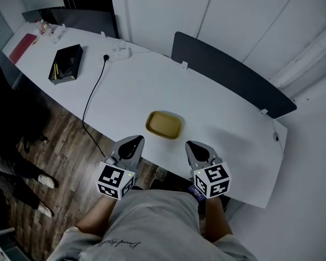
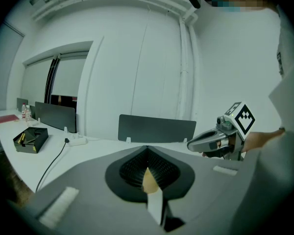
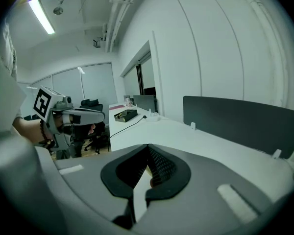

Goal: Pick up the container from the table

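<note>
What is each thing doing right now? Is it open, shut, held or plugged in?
container: lying flat on the table, not held, looks empty.
left gripper: shut, holding nothing, just short of the container.
right gripper: shut, holding nothing, just short of the container.
black box: open on top, things inside.
power strip: black cable looks plugged into it.

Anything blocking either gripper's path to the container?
Nothing visible. The container lies on bare table, just ahead of and between the left gripper and right gripper. The cable and black box sit well off to the left. Both grippers' jaws are together.
</note>
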Action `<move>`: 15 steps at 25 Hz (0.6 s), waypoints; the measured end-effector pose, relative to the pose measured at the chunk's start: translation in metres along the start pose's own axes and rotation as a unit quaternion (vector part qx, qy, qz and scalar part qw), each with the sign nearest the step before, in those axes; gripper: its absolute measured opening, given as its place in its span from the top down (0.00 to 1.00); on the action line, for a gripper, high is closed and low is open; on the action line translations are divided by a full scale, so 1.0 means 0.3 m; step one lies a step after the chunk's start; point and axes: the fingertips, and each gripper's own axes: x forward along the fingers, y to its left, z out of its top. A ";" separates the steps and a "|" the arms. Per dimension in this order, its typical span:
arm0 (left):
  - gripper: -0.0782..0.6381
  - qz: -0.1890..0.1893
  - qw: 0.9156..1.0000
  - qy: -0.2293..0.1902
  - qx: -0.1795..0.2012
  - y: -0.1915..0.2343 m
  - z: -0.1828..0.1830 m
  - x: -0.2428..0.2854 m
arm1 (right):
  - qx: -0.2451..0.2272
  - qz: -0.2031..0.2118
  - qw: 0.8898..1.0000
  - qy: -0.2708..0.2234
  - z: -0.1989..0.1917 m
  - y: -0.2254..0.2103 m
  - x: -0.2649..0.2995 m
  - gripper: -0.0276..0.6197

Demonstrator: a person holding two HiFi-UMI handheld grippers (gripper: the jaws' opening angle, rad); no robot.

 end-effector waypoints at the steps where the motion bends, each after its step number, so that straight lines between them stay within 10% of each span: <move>1: 0.90 0.000 1.000 0.000 0.001 0.001 0.009 0.018 | 0.002 0.002 1.000 0.000 0.006 -0.017 0.006 0.93; 15: 0.90 -0.020 1.000 0.020 0.013 0.063 0.043 0.164 | 0.027 -0.015 0.999 0.008 0.046 -0.123 0.080 0.93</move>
